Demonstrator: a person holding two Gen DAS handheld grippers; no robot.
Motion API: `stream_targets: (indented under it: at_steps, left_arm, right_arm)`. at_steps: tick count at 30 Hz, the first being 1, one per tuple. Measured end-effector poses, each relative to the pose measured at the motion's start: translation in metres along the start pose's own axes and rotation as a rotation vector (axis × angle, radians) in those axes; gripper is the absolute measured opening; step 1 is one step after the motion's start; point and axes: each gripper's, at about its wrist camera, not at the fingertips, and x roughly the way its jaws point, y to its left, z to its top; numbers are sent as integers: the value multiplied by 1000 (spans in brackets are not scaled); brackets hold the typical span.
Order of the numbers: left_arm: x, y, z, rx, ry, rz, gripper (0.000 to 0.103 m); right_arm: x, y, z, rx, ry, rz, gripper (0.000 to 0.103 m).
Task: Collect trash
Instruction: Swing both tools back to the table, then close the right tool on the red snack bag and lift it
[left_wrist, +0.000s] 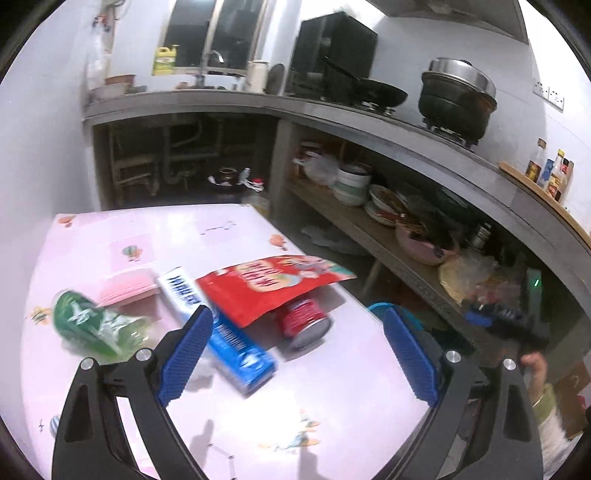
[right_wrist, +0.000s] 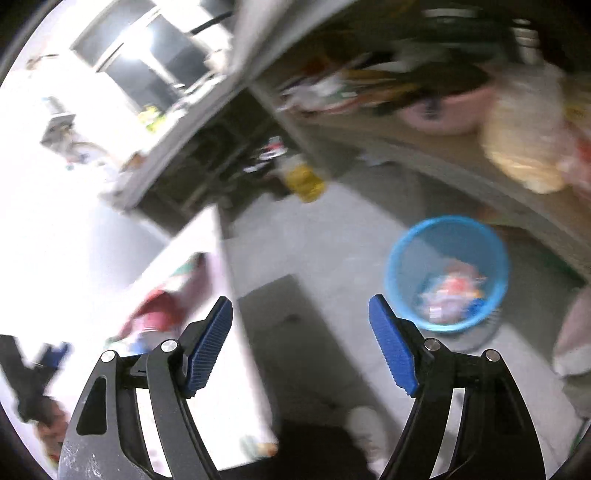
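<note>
my left gripper (left_wrist: 297, 325) hangs over the near part of the pink tablecloth-covered table (left_wrist: 332, 406), its blue pads spread wide with nothing between them. my right gripper (right_wrist: 301, 325) is out past the table's right edge, above the grey floor (right_wrist: 295, 240); its jaws are opening and nothing sits between them either.

the trash left on the table lies in a loose row across its middle. a crumpled green wrapper (left_wrist: 92, 321) is toward the left edge. just beside it, further back, sits a pink ridged thing (left_wrist: 127, 290) (a lid or tray, i can't tell which). a blue and white carton (left_wrist: 221, 328) runs diagonally from the middle toward the near edge, its far end touching the pink thing. a red snack bag (left_wrist: 266, 288) lies across the carton's upper half and reaches out over the table's right edge. under the bag's near side a red can (left_wrist: 304, 323) lies on its side, its silver end facing me.

the blue mesh waste basket (right_wrist: 402, 236) stands on the floor to the right of the table, near the low kitchen shelf (left_wrist: 388, 247) stacked with bowls. it holds a blurred heap of colourful scraps (right_wrist: 450, 291). from the left wrist view only a sliver of its rim shows beside the right pad (left_wrist: 410, 354).

a person's hand (left_wrist: 535, 365) shows at the right edge of that view, gripping the other tool's dark handle.
</note>
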Motion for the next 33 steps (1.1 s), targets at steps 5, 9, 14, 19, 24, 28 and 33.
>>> stream_targets:
  at_steps: [5,9,14,19,24,28,33]
  left_arm:
    - [-8,25,-20,-35,-14,-5,91]
    - [-1,28,-32,-46,5,-22,91]
    - [3,27,-48,-46,18,-39,91]
    - [1,30,-56,-45,14,-46,91]
    - [1,35,-60,-43,12,-50,91]
    - [4,41,-62,-61,15,-55,91]
    - [6,46,-65,-77,19,-63,91]
  right_arm:
    - [34,39,5,94,117,232,73]
    - [76,78,-1,169,222,354,73]
    - [136,116,-5,227,301,383,72]
    - [176,127,0,311,318,331,60]
    - [199,129,6,371,305,287,42]
    - [201,128,3,397,295,298,17]
    - [198,124,3,460,279,374,2]
